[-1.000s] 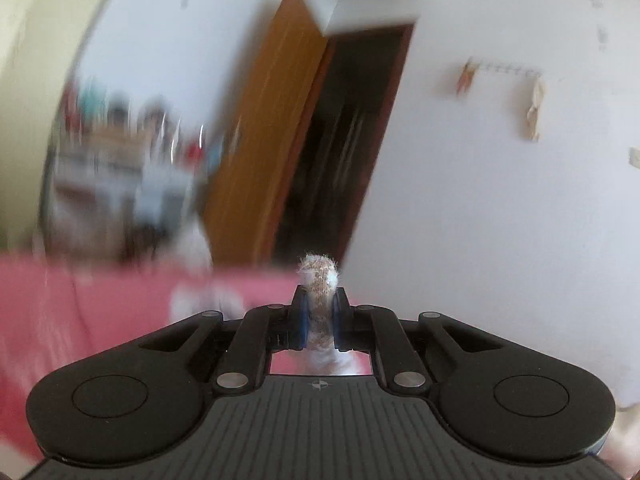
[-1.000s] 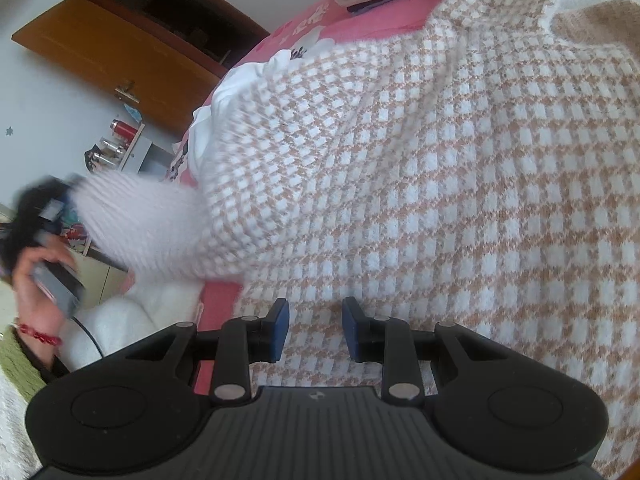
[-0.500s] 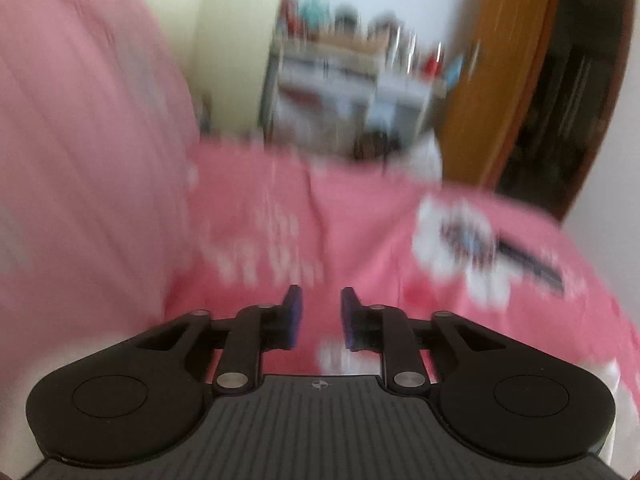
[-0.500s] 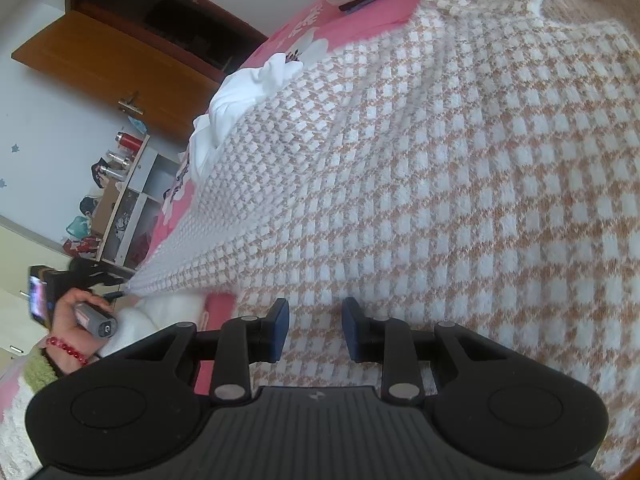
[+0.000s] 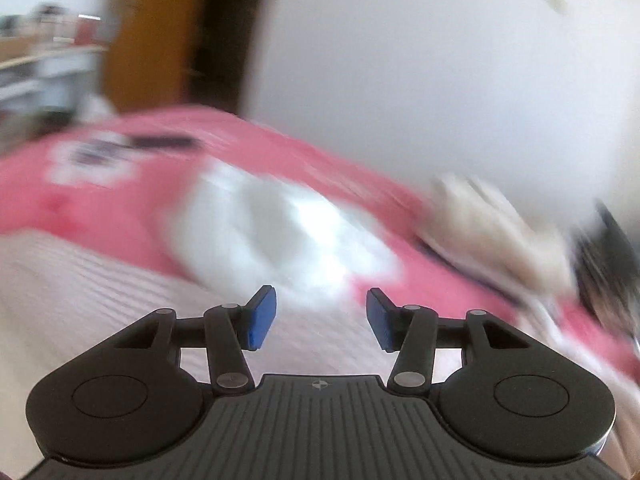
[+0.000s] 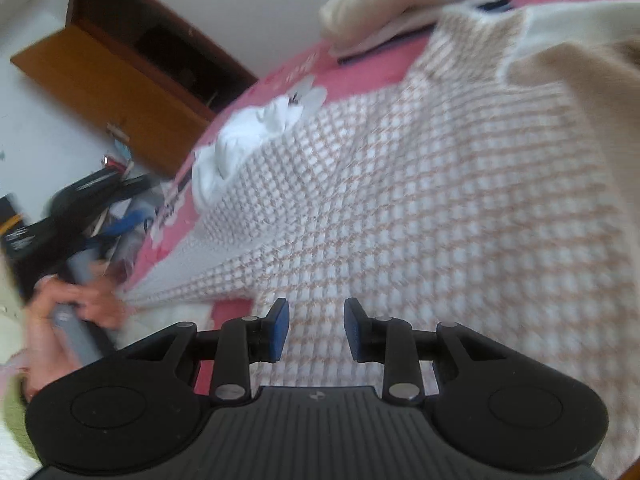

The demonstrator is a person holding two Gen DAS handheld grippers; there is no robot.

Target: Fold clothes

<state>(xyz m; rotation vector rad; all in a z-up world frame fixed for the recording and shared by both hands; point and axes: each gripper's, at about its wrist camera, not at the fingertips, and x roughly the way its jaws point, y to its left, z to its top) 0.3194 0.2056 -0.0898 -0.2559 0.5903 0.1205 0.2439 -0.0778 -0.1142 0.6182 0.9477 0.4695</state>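
Observation:
A white-and-tan houndstooth knit sweater (image 6: 420,184) lies spread over a pink bedspread (image 6: 352,76). My right gripper (image 6: 316,330) is open and empty, hovering low over the sweater's near edge. My left gripper (image 5: 316,318) is open and empty above the sweater's pale knit (image 5: 80,292), in a blurred view. In the right wrist view the left gripper (image 6: 68,216) shows at the left, held in a hand beside the sweater's left edge.
A crumpled white garment (image 5: 280,232) (image 6: 248,140) lies on the bed beyond the sweater. A cream folded garment (image 6: 404,4) (image 5: 492,224) sits at the far end. An orange wooden door (image 5: 160,32) and cluttered shelves (image 5: 36,60) stand behind.
My left gripper let go of the sweater's fuzzy edge, opened wide and swung down over the bed. The lifted sleeve has dropped flat. My right gripper stayed open, nearly still.

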